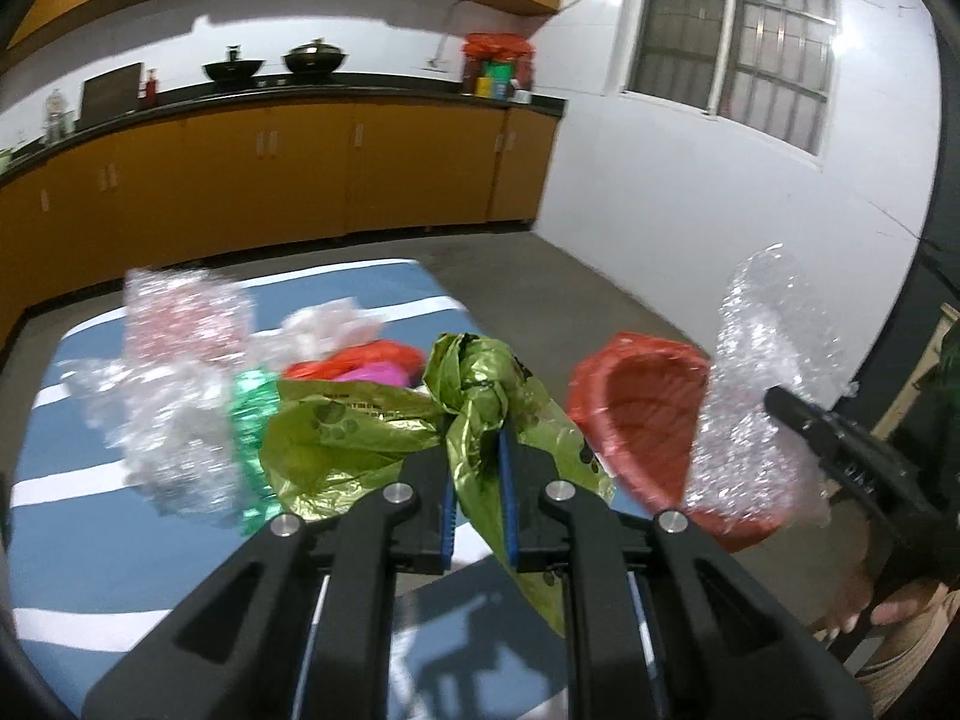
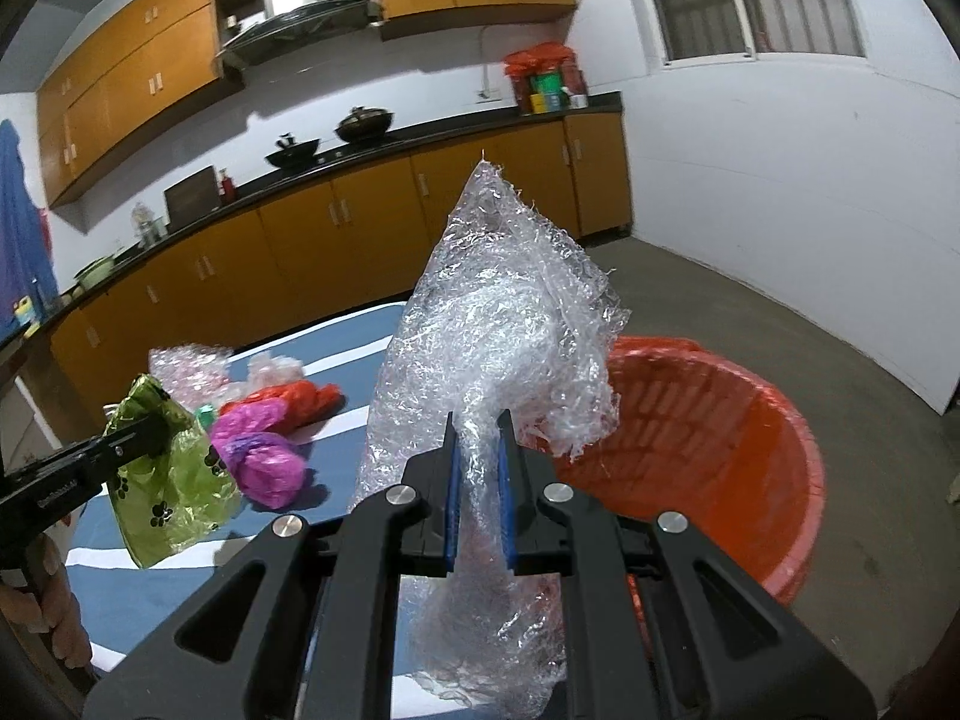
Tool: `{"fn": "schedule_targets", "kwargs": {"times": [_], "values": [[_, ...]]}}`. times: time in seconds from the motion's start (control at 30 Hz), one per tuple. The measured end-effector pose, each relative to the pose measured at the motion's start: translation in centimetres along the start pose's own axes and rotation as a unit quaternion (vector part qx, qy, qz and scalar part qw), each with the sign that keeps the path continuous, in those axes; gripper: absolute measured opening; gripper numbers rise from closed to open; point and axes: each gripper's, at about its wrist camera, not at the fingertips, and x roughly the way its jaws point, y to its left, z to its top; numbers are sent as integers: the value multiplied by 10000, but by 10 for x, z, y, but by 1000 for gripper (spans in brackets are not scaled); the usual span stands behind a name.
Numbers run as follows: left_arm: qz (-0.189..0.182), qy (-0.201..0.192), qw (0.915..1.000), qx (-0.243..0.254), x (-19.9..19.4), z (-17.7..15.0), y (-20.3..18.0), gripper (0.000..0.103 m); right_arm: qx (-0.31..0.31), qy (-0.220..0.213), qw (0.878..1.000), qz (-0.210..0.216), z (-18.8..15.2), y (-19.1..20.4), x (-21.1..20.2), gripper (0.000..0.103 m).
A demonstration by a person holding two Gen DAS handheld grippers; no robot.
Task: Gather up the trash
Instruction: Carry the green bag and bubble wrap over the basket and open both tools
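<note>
Left gripper (image 1: 477, 450), green bag's (image 1: 360, 420) print illegible.

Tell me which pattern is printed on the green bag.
Black paw prints on the green bag, clearest in the right wrist view.

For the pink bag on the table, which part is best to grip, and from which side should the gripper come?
Probably grip the pink bag at its bulging near end, which lies free on the blue table. Come from above on the near side: the red bag crowds it behind and the green bag, held by the left gripper, hangs to its left.
</note>
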Motion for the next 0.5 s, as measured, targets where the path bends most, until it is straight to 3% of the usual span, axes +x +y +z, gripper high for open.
{"fn": "schedule_targets", "kwargs": {"times": [0.5], "values": [[-837,167,9956,393,66,14,-94,13,506,-68,9956,-787,-1,-63,1,11]]}}
